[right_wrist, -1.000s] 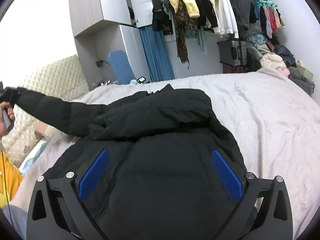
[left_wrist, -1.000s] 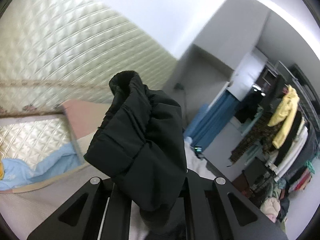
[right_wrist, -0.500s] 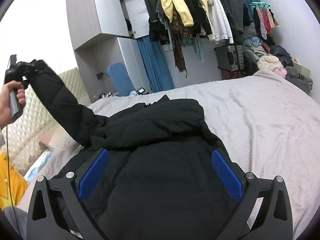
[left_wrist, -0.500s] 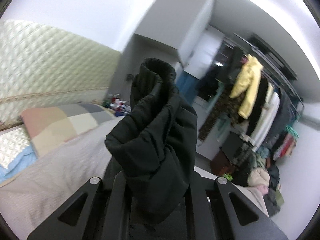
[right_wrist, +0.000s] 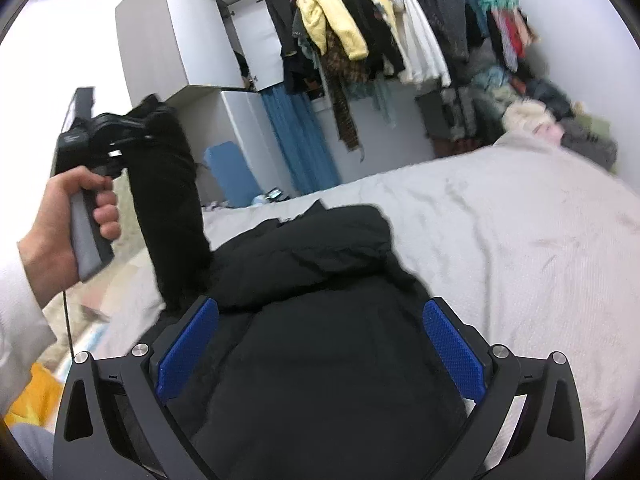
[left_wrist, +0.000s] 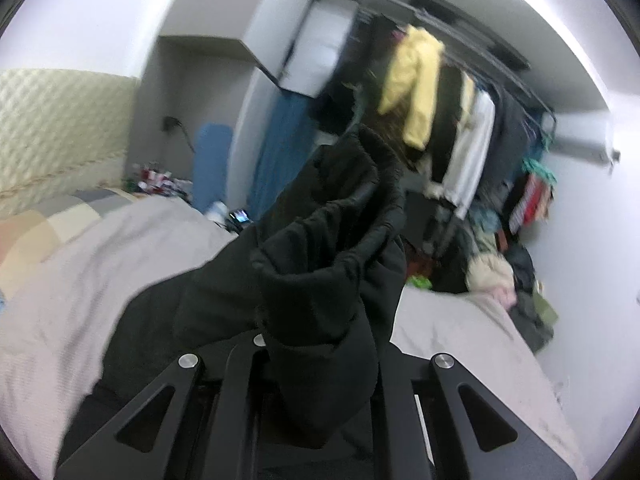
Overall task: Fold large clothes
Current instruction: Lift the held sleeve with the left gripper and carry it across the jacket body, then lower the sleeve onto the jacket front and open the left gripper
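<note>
Right wrist view: my left gripper clamps the black puffer jacket sleeve cuff, raised; right gripper wide above the jacket body on the grey bed. Folding barely begun.

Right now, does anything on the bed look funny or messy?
Yes. One sleeve of the black jacket sticks up in the air instead of lying flat, because the left gripper is shut on its cuff. The jacket's body lies rumpled on the bed, not folded yet.
</note>
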`<state>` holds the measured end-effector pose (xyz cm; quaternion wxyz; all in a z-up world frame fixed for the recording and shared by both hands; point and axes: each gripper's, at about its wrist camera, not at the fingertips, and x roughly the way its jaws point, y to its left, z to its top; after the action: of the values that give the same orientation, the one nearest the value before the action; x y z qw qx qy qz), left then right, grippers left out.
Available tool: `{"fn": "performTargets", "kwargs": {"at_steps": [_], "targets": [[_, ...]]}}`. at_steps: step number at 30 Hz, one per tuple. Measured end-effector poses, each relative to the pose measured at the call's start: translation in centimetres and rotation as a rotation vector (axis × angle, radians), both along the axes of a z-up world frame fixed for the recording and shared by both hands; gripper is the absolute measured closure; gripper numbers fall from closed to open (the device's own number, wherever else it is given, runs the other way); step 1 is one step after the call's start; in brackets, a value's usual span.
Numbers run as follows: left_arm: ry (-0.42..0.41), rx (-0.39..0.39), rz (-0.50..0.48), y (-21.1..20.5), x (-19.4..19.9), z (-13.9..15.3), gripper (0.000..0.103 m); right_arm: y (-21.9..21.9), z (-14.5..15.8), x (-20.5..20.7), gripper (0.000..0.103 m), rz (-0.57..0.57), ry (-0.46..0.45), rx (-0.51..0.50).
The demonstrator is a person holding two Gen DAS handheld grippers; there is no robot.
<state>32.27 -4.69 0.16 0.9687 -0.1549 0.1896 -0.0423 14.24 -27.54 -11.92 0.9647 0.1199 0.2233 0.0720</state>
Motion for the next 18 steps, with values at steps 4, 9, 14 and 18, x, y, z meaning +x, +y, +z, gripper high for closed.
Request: {"fn": "performTargets", "kwargs": {"at_steps": [4, 9, 14, 18], "targets": [[0.025, 0.007, -0.042, -4.4, 0.9, -3.1, 0.092, 0.0, 0.5, -0.2, 0.0, -0.008, -0.028, -0.037], [0.067, 0.039, -0.091, -8.4, 2.4, -7.7, 0.092, -0.9, 0.2, -0.1, 0.0, -0.009, -0.037, -0.067], [0.111, 0.11, -0.127, -12.0, 3.7, -12.0, 0.092, -2.2, 0.0, 0.2, 0.0, -0.009, -0.042, -0.047], [0.146, 0.134, -0.128, -14.0, 4.9, -15.4, 0.092, -3.7, -0.2, 0.4, 0.0, -0.035, -0.041, 0.007]]}}
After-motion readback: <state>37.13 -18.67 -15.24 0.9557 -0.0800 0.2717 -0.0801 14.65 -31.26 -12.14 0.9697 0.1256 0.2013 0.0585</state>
